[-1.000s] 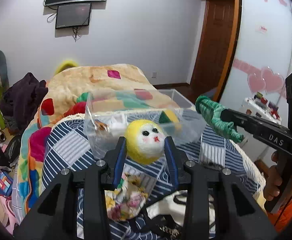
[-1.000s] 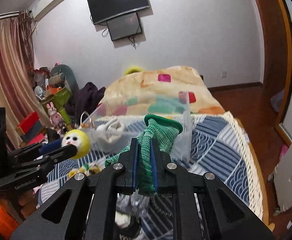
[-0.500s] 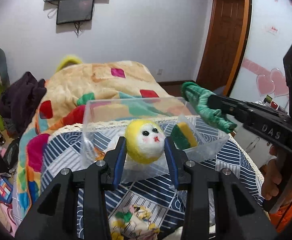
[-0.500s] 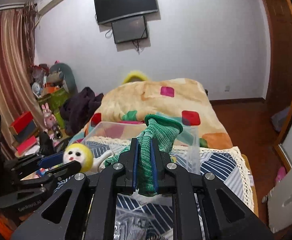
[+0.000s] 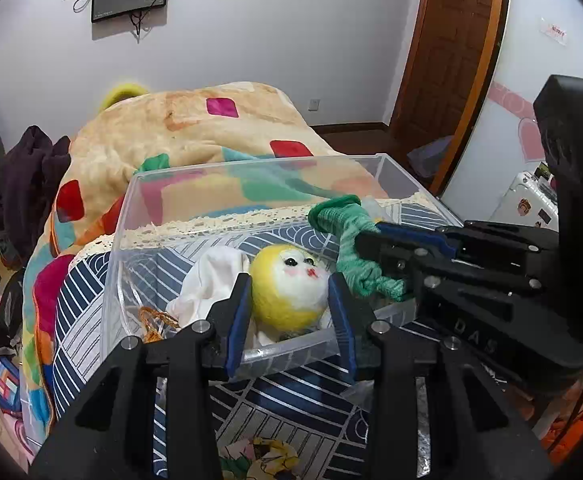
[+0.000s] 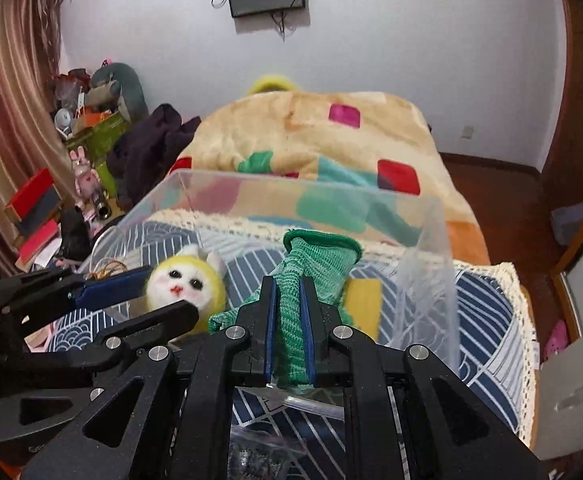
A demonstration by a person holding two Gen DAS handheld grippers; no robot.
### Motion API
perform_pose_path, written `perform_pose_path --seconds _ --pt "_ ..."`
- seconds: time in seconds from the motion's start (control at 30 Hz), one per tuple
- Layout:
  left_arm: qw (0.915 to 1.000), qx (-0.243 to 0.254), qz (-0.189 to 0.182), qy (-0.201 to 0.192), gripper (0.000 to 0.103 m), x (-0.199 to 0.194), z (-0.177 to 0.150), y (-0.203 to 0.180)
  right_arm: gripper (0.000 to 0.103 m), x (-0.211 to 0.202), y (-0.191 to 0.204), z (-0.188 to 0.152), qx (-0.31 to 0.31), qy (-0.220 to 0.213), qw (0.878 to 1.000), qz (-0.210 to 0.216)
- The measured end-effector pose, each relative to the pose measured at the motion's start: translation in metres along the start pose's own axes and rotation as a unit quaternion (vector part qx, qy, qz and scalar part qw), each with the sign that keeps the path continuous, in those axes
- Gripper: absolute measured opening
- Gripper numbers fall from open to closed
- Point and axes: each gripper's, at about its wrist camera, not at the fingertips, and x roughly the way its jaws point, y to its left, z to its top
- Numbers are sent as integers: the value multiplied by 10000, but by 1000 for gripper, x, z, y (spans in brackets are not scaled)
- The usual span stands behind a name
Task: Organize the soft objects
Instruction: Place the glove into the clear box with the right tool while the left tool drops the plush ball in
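My left gripper (image 5: pixel 289 288) is shut on a round yellow plush toy with a white face (image 5: pixel 291 290), held just over the near wall of a clear plastic bin (image 5: pixel 251 168). My right gripper (image 6: pixel 289 292) is shut on a green knit cloth (image 6: pixel 315 256), which hangs over the bin's right half. In the left wrist view the right gripper (image 5: pixel 365 248) comes in from the right with the green cloth (image 5: pixel 347 240). In the right wrist view the left gripper (image 6: pixel 151 292) holds the plush toy (image 6: pixel 185 282) at the left. A white cloth (image 5: pixel 211 280) lies inside the bin.
The bin stands on a blue and white patterned bedspread (image 5: pixel 291 400) with a lace edge. A yellow sponge (image 6: pixel 363 296) and a bit of orange cord (image 5: pixel 151 320) lie in the bin. A beige blanket (image 5: pixel 179 128) is heaped behind. A floral cloth (image 5: pixel 263 458) lies near me.
Both grippers have moved forward and a little down toward the bin, each keeping its hold. The plush toy and the green cloth now hang over the bin's inside.
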Motion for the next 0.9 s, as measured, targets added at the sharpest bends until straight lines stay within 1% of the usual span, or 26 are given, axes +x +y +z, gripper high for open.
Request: perform_pose_path --seconds 0.17,0.23,0.3,0.33,0.4,0.53,0.6,0.67,0.7,0.73,0.77,0.8,0.87,0.9 --pt "10000 -68 -10 52 39 0 1 2 10 3 4 0 -244 147 9996 -69" --pt "9999 -87 -36 63 42 -2 1 3 11 2 5 0 -280 181 9994 -101" --pt "9999 -101 -98 77 45 -4 2 4 13 0 4 0 -265 195 9994 -48" --pt "9998 -112 -126 80 49 -5 2 5 16 -3 2 0 -236 198 9995 -13" --pt "9997 -135 -178 57 53 -10 1 6 19 -7 -1 0 -170 167 9997 45" --pt "9995 -198 -228 -108 53 -27 -1 8 30 -22 -3 -1 -95 21 9998 181" --pt "9993 -195 -214 -230 53 -39 -2 8 34 -31 -1 -3 -146 -98 9998 122" --pt "9990 -132 -175 -389 56 -53 -4 7 41 -43 3 -4 -214 -266 9994 43" --pt "9988 -96 -163 -450 61 -59 -5 6 44 -50 5 -6 -260 -366 9990 10" --pt "9985 -50 -135 -530 66 -66 -6 4 50 -54 6 -6 -280 -428 9987 -11" --pt "9980 -3 -93 -627 68 -73 -8 3 55 -60 9 -8 -319 -525 9981 -66" --pt "9973 64 -35 -730 71 -81 -10 2 58 -66 11 -10 -348 -611 9975 -86" --pt "9961 164 23 -863 76 -93 -16 -1 70 -73 13 -12 -368 -724 9967 -78" --pt "9955 204 60 -924 80 -98 -19 -2 72 -78 15 -15 -383 -784 9962 -56"
